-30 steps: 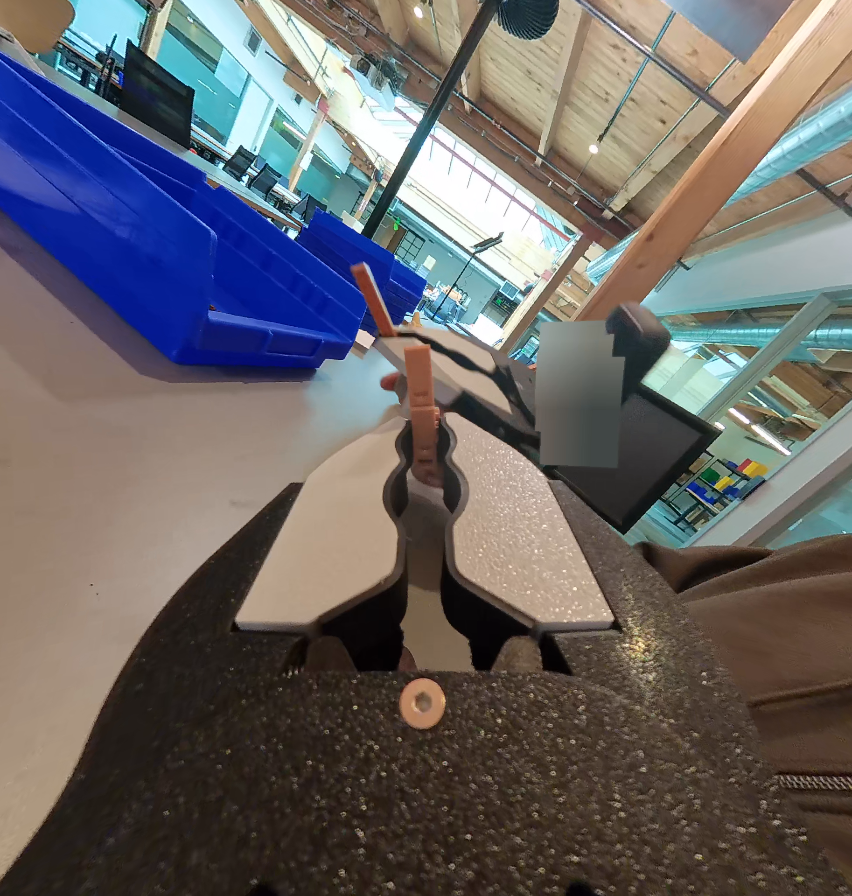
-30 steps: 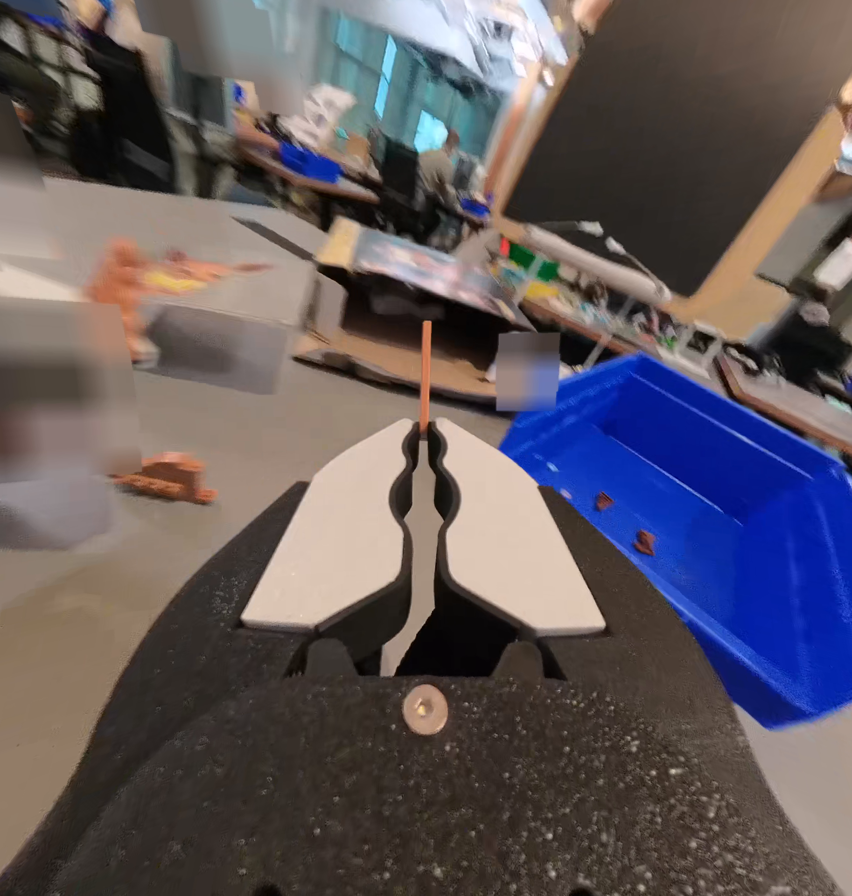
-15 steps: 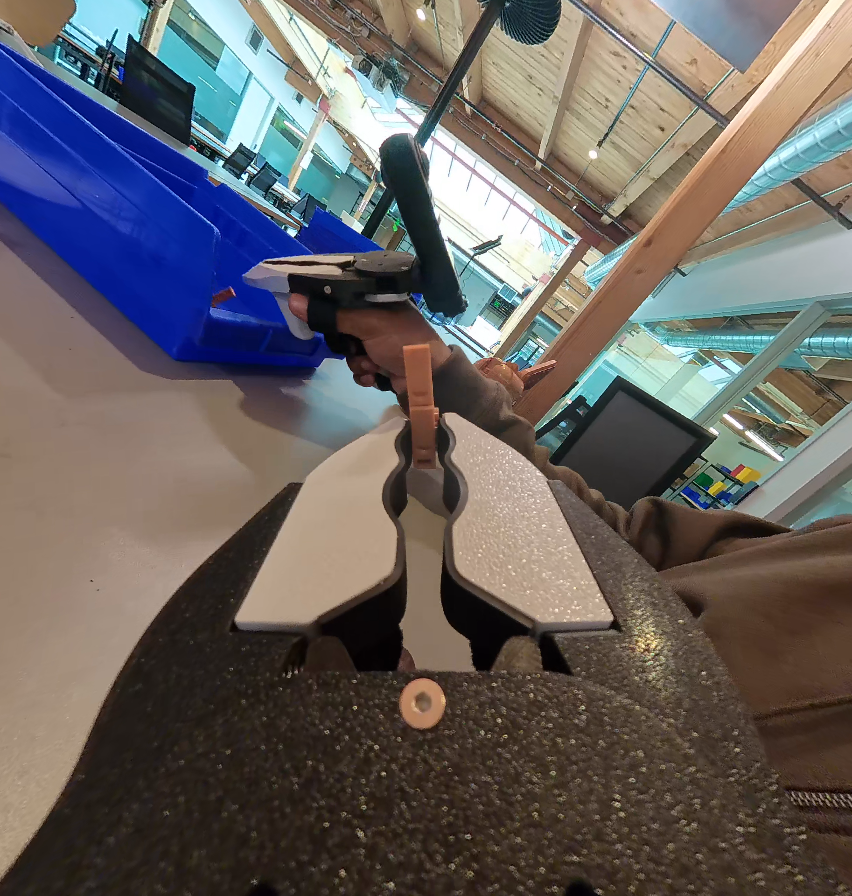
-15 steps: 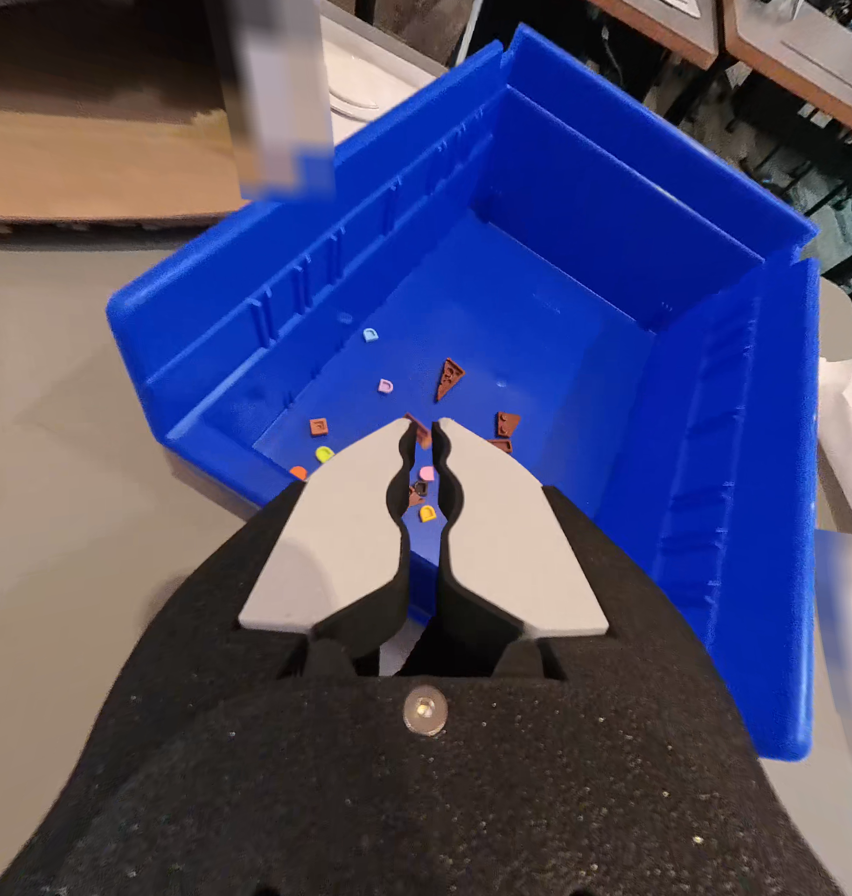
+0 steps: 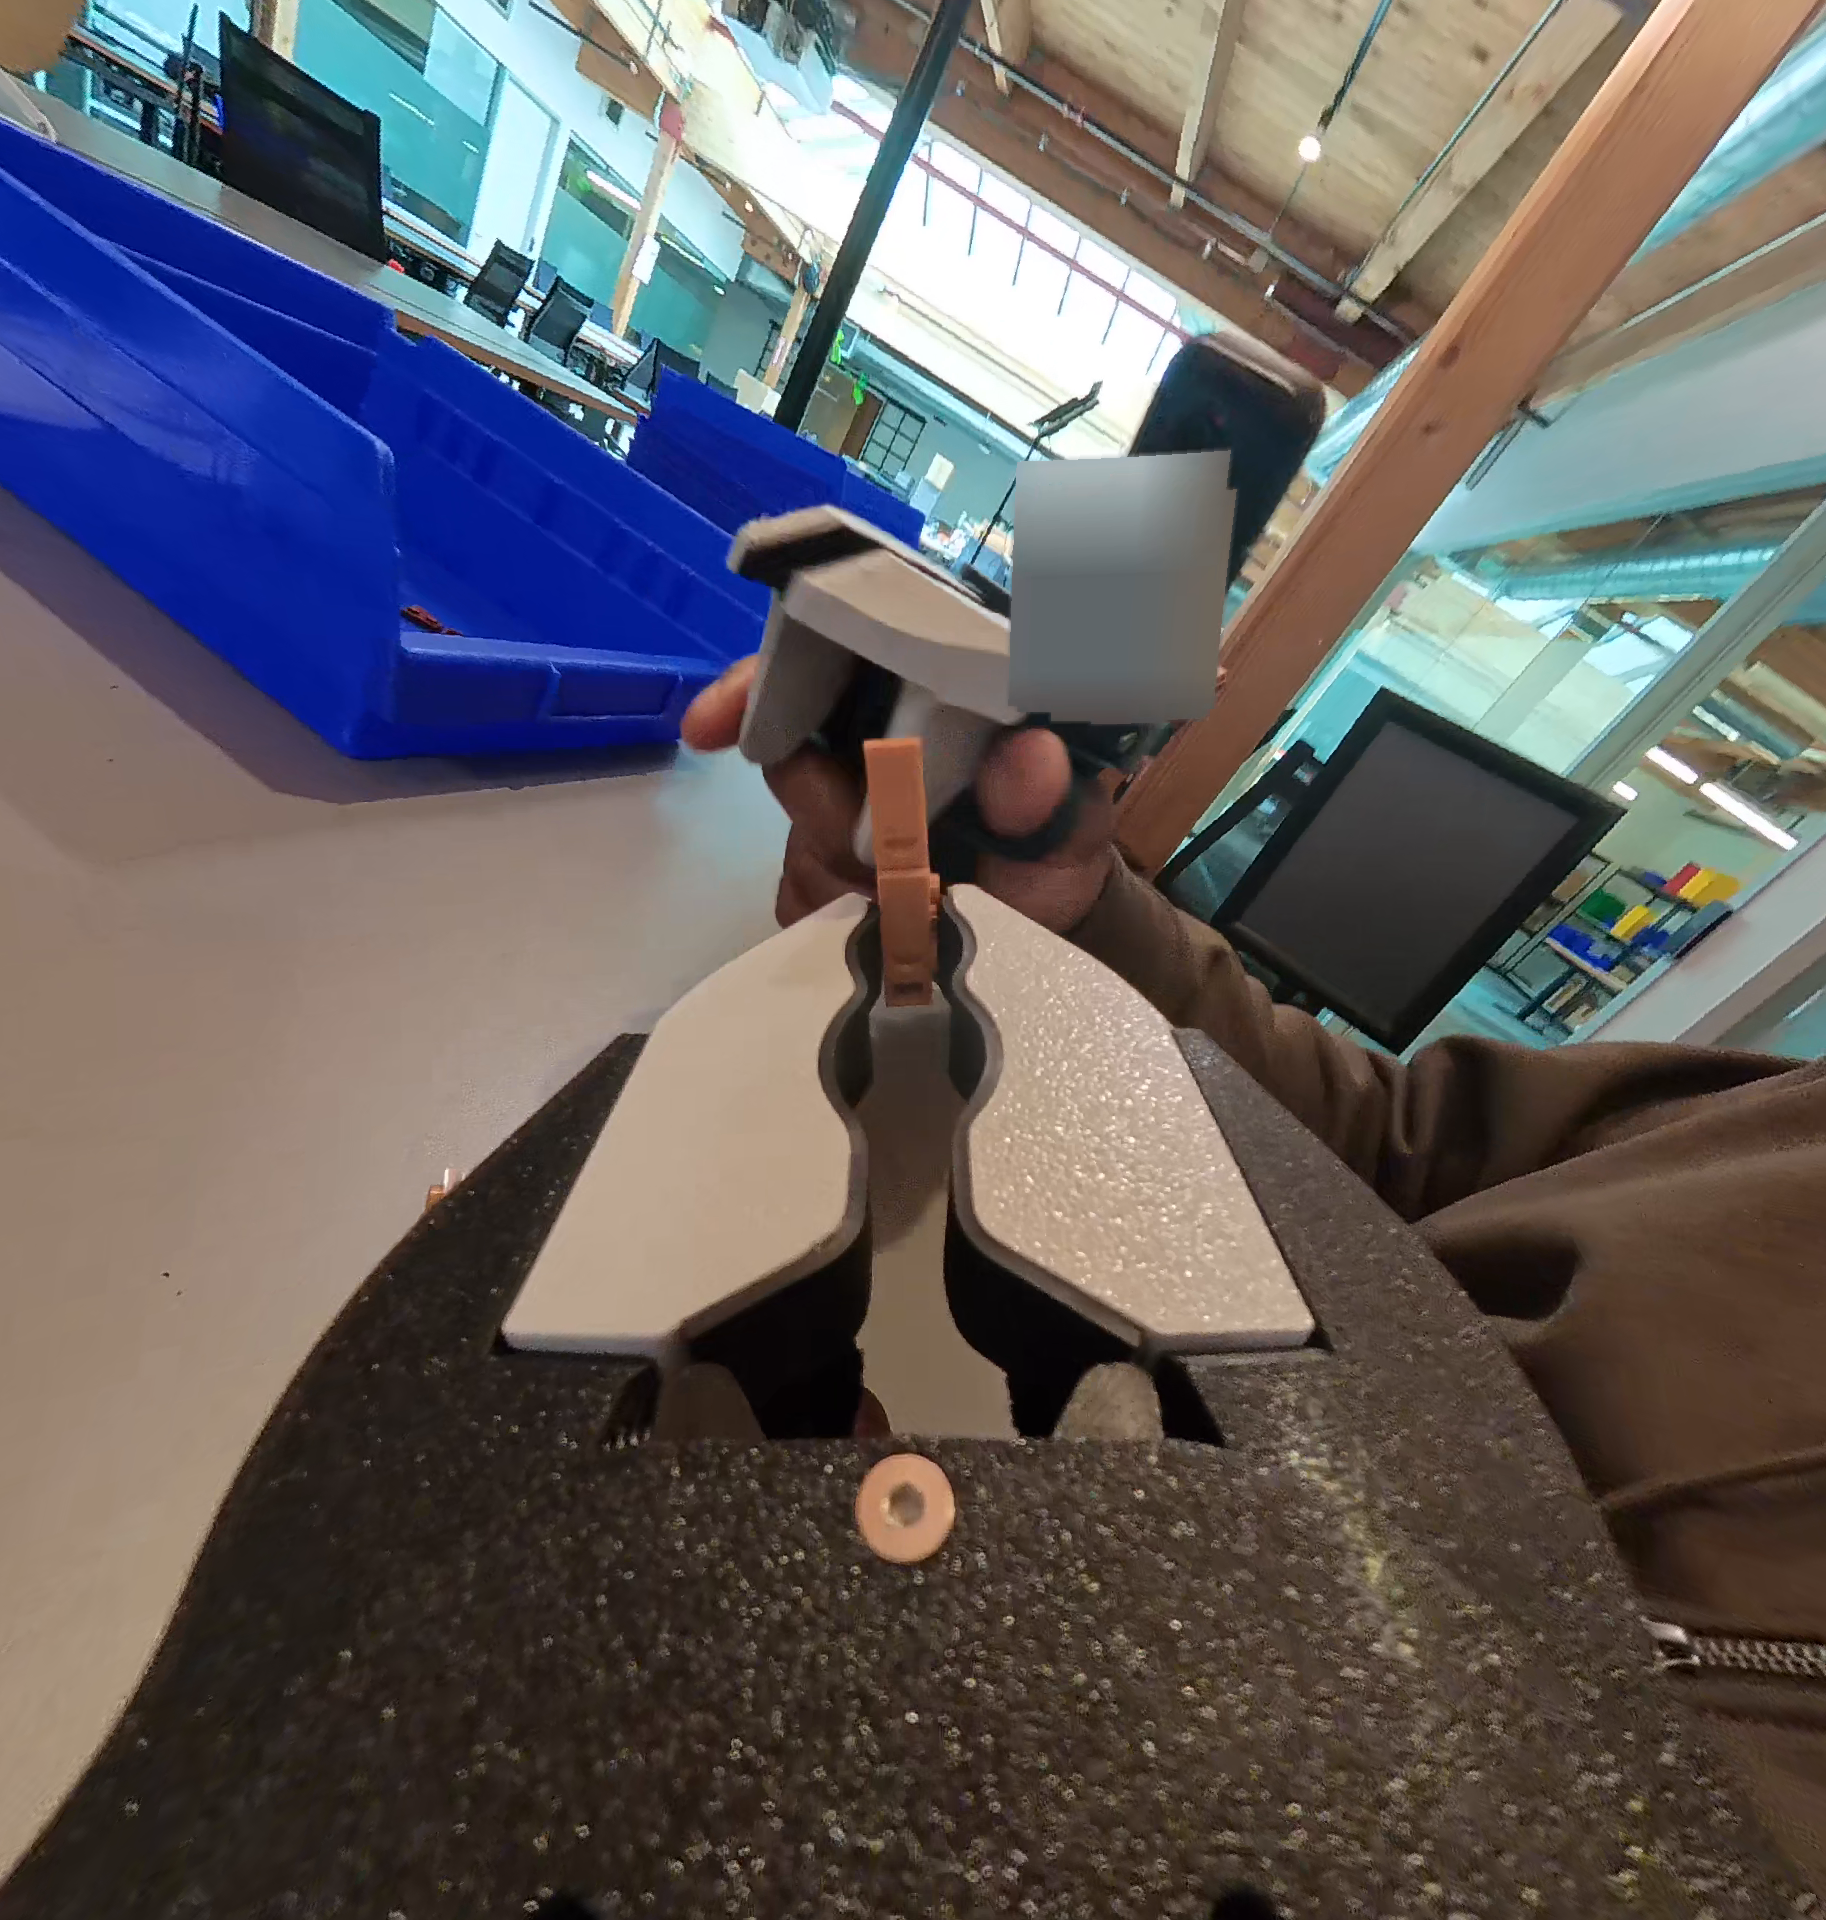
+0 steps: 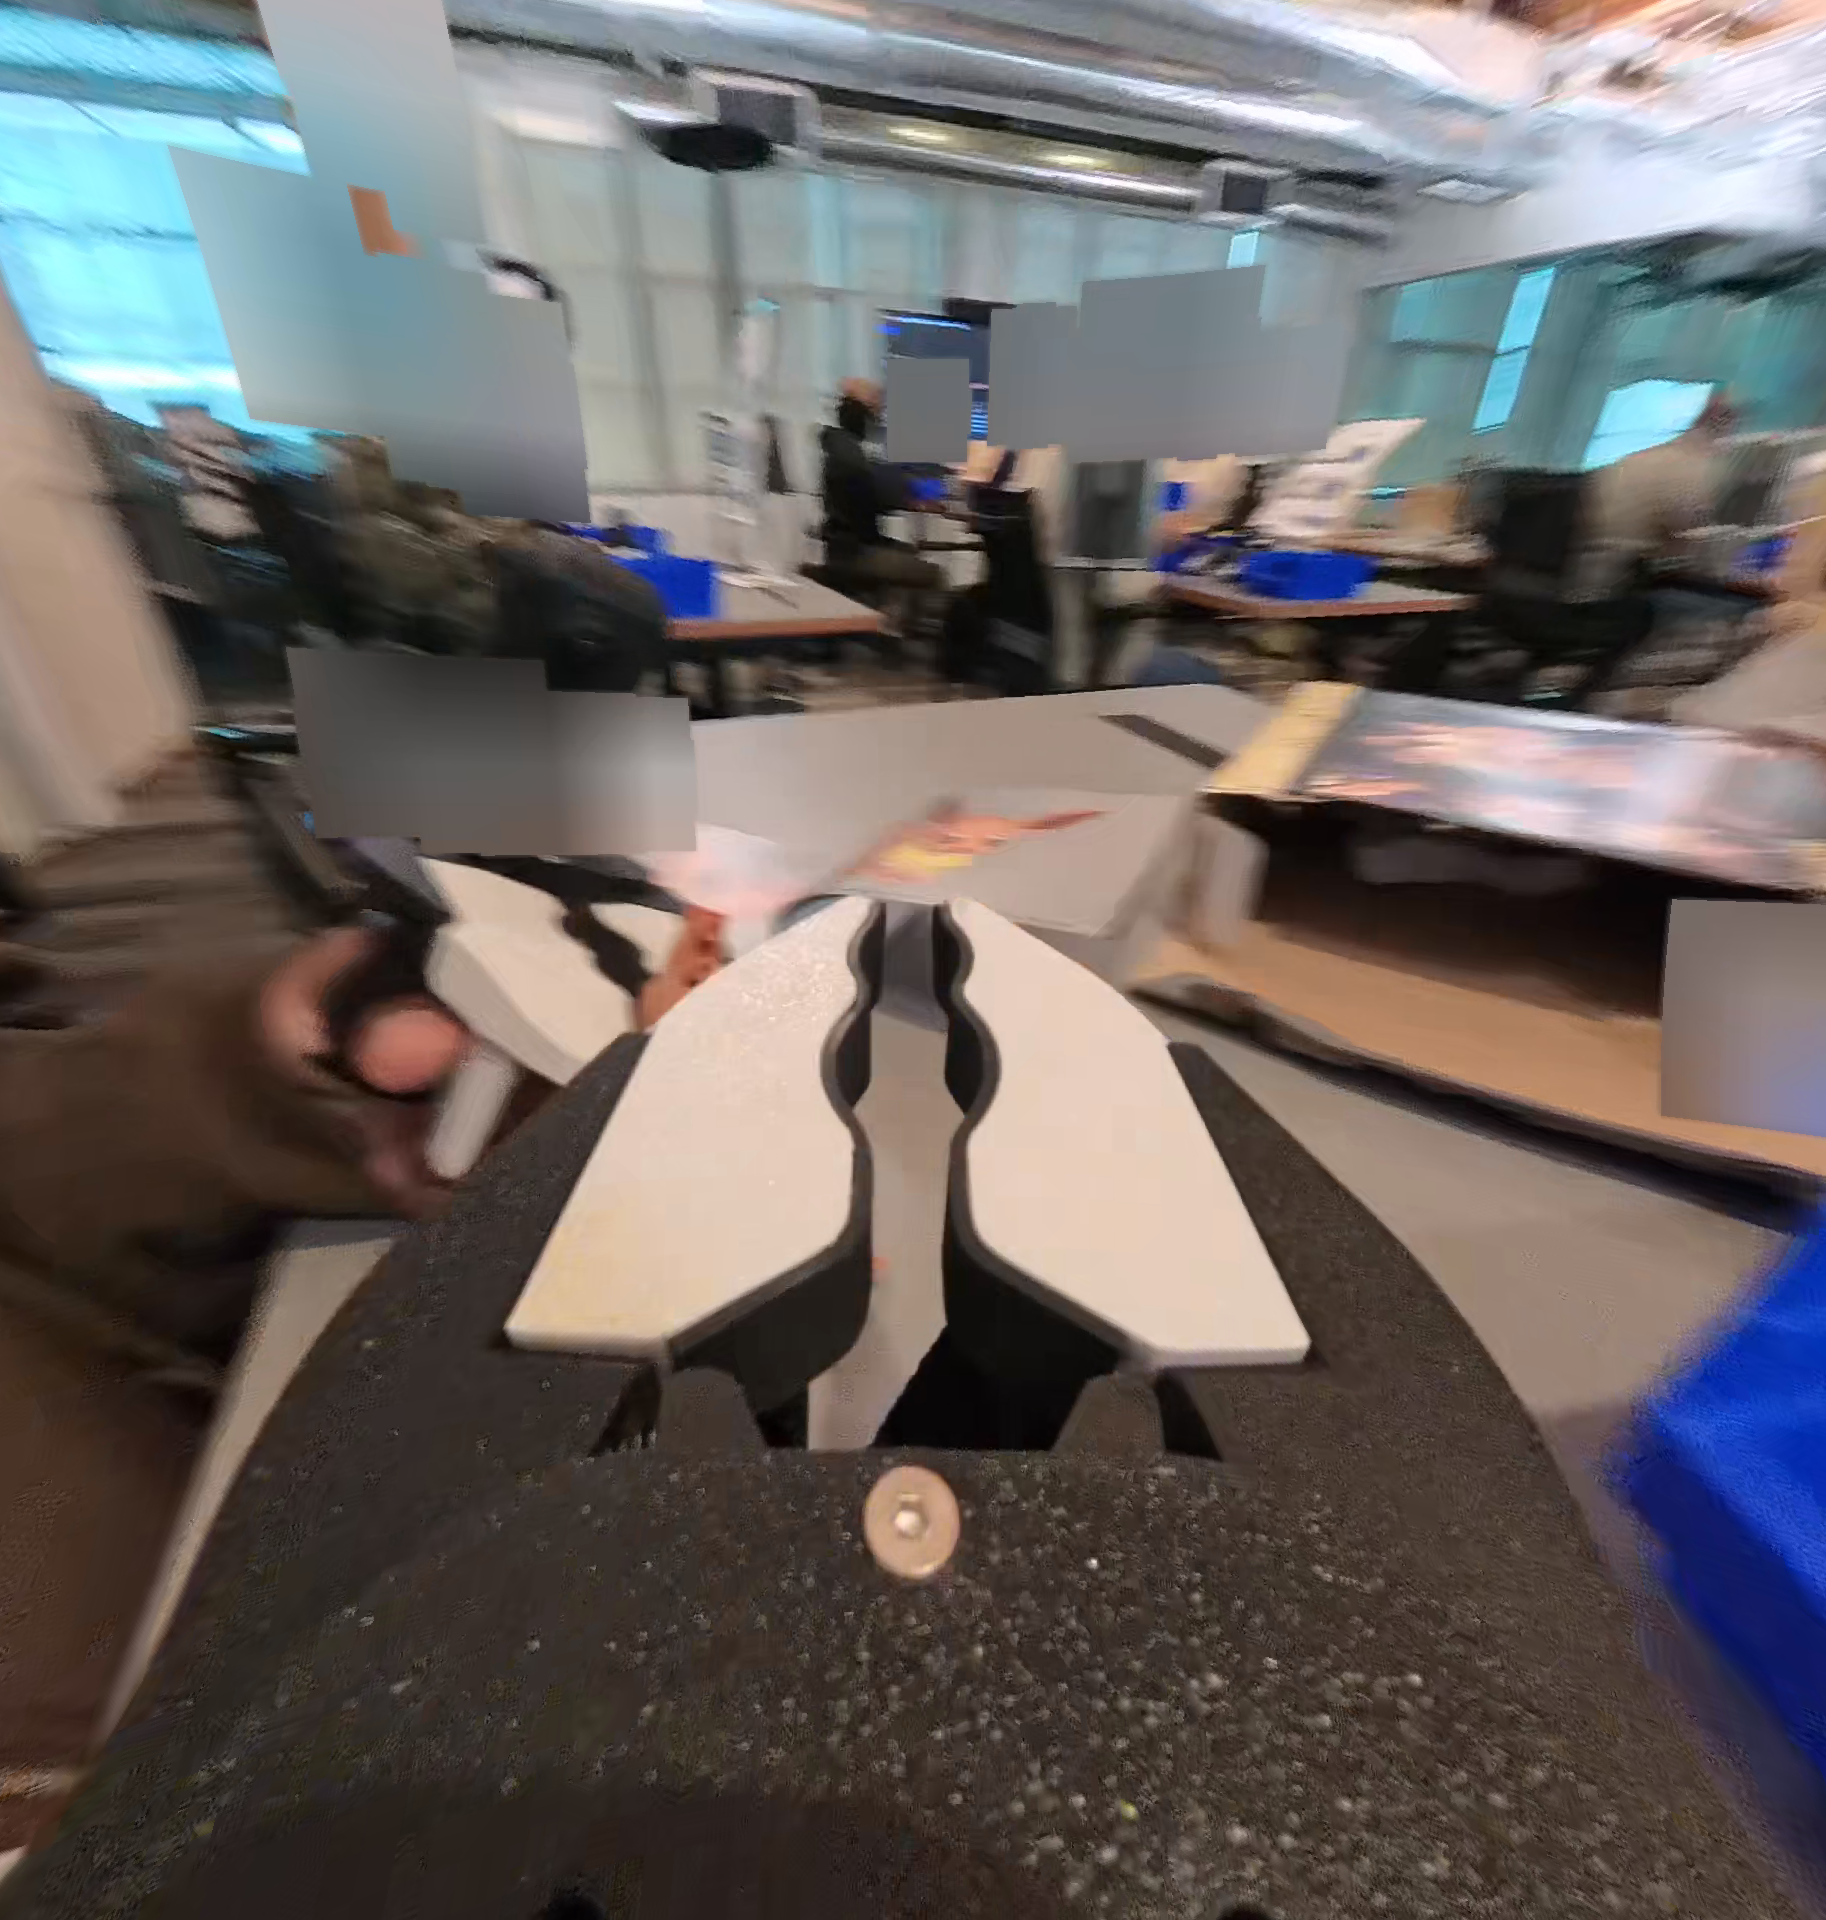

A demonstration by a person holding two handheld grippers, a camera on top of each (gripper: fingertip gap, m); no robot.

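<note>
**Here: orange plastic piece clamped in the left tongs**

Upright between the fingertips of the left tongs [image 5: 904, 914], a slim orange plastic piece [image 5: 896, 831], pinched from both sides, upper end standing free. Just beyond it, the right tongs [image 6: 904, 914], held in a hand [image 5: 888, 821], slightly apart with only air between the pads. Behind, on the grey counter [image 5: 213, 987], a blue bin [image 5: 265, 582]; farther right, a dark monitor [image 5: 1408, 873].
</note>
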